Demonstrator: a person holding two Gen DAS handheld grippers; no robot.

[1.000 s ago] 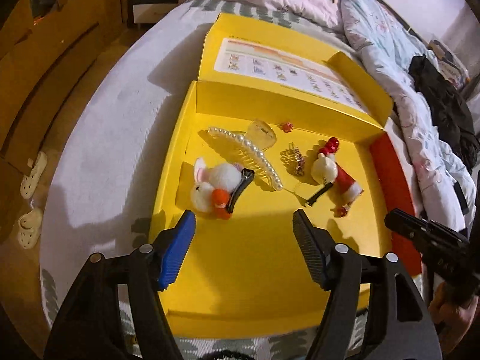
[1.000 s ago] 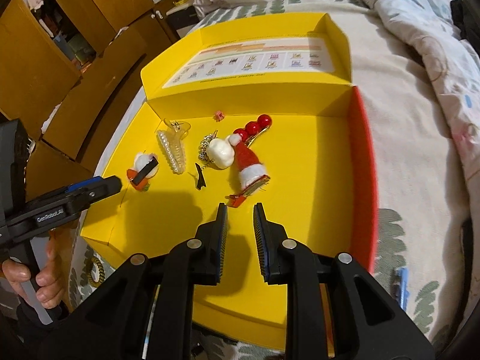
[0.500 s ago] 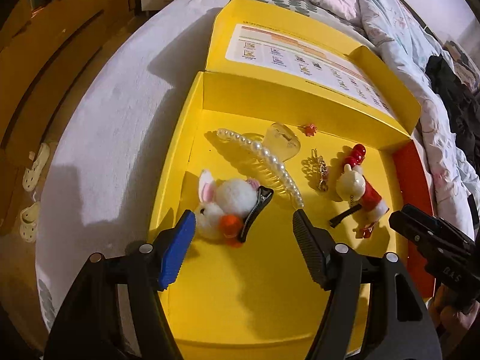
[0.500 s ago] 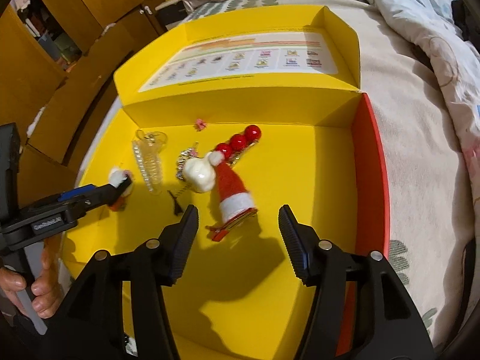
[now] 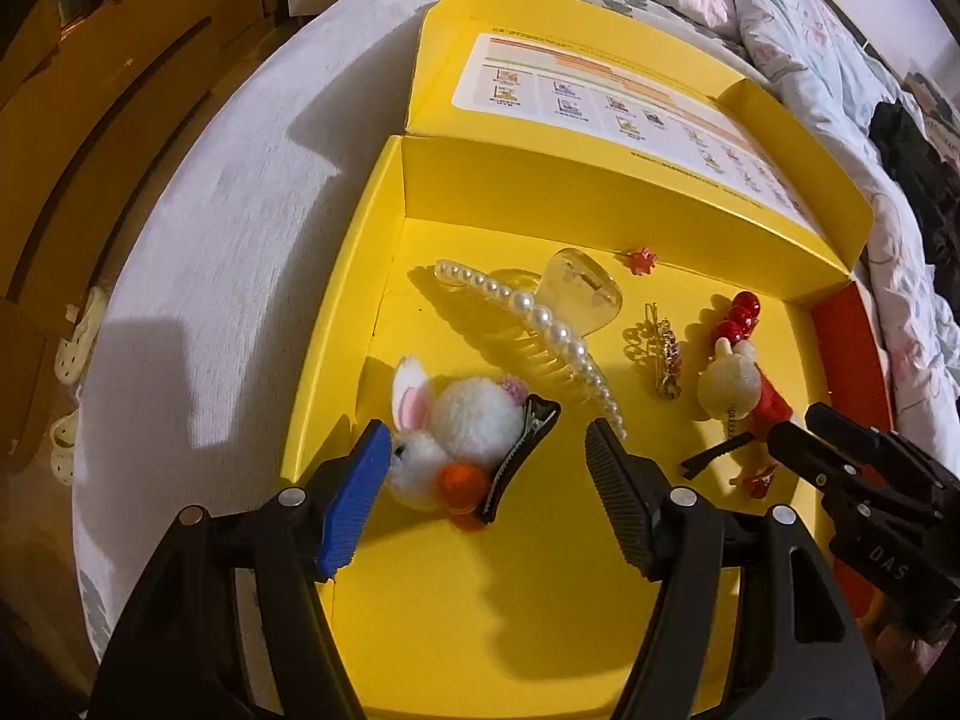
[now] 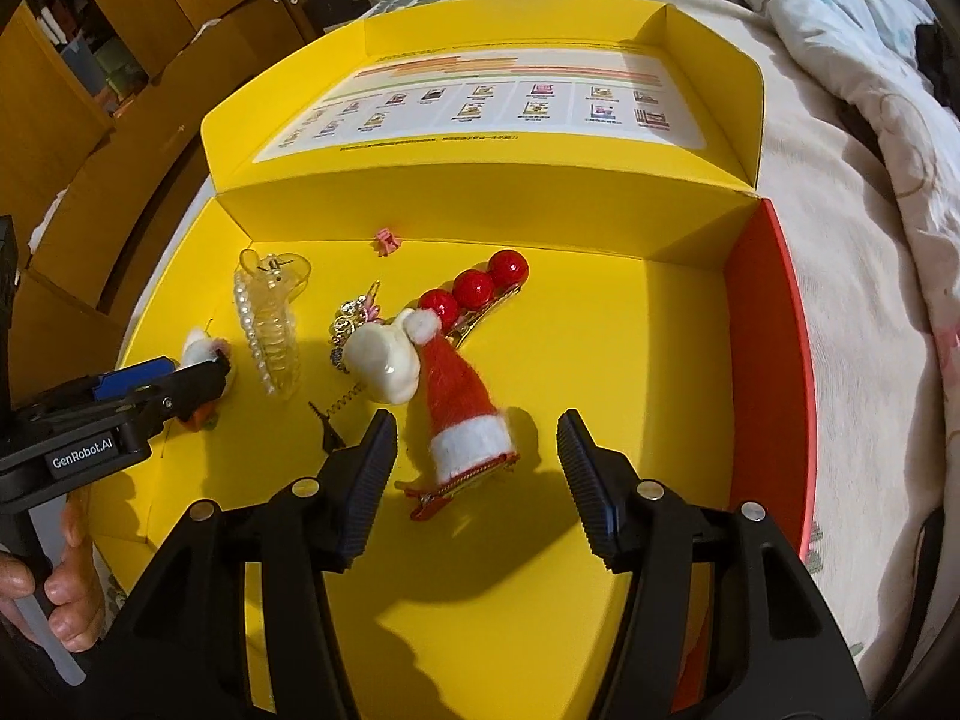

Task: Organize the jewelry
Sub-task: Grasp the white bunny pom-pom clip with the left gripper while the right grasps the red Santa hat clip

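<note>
An open yellow box (image 5: 540,630) (image 6: 600,360) lies on a bed and holds hair accessories. My left gripper (image 5: 486,468) is open, its fingers on either side of a white bunny pom-pom clip (image 5: 462,426), which also shows in the right wrist view (image 6: 201,354). My right gripper (image 6: 477,450) is open, straddling a red Santa-hat clip (image 6: 462,408) with a white ball (image 6: 384,363). A pearl claw clip (image 5: 540,324) (image 6: 267,330), a gold pin (image 5: 666,360), a red-bead clip (image 6: 480,288) and a tiny pink flower (image 6: 386,240) lie further back.
The box lid (image 6: 510,108) with a printed sheet stands open at the back. The box's right wall (image 6: 768,360) is red. Rumpled bedding (image 6: 870,60) lies to the right, wooden cabinets (image 6: 90,90) and slippers (image 5: 78,330) to the left.
Both grippers have moved forward into the box. The left now flanks the bunny clip. The right, shut one second ago, has opened and now straddles the Santa-hat clip.
</note>
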